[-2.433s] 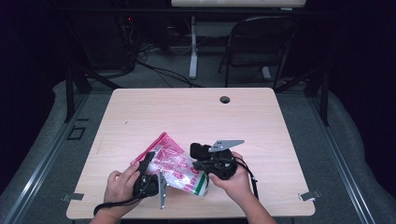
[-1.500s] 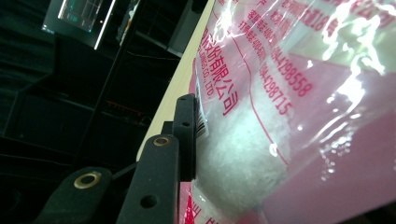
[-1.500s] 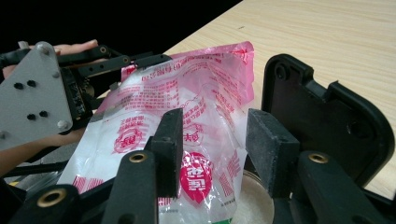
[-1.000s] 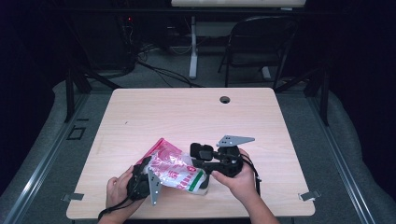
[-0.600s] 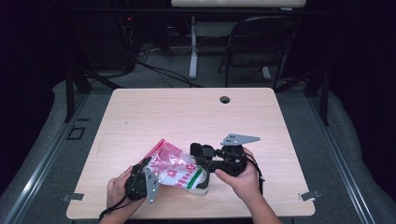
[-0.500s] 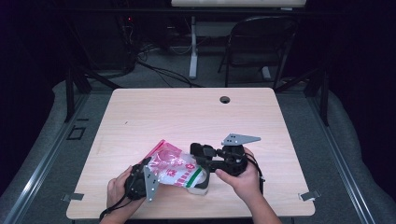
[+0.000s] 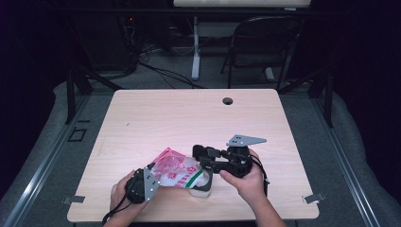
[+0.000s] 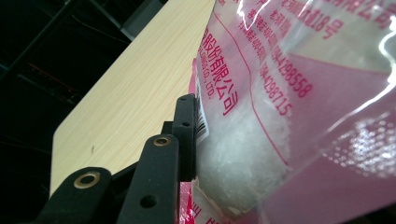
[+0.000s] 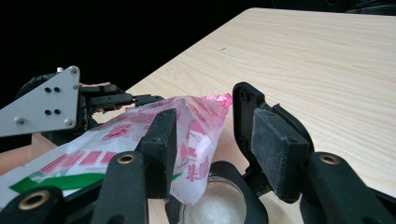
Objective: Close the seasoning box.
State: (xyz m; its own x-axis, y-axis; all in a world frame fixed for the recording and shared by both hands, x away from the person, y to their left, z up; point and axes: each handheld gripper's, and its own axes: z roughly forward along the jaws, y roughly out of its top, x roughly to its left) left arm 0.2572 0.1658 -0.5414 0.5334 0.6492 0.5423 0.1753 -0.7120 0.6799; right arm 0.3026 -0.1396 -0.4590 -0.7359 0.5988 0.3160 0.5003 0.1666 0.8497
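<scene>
In the high view, the left tongs (image 7: 146, 182) sit at the near edge of the worktop (image 7: 156, 118), clamped on the lower end of a pink and white bag (image 7: 177, 171) that slants across from them toward the right tongs (image 7: 201, 156). The right tongs meet the bag's other end from the opposite side, and directly beneath them stands a small round container (image 7: 201, 189) with a dark rim. Well beyond both tongs, near the far edge, the worktop has a round hole (image 7: 227, 100).

In the left gripper view, one black jaw of the left tongs (image 8: 196, 140) presses flat against the bag (image 8: 280, 93). White grains show through the clear film just beside the pad. The other jaw is hidden behind the bag.

In the right gripper view, the right tongs (image 9: 210, 144) stand wide, their jaws on either side of the bag's corner (image 9: 196, 140) without pressing it. That corner hangs between the jaws over the container (image 9: 215, 205), which holds white grains. Beyond, the left tongs (image 9: 116, 100) grip the bag's far end.
</scene>
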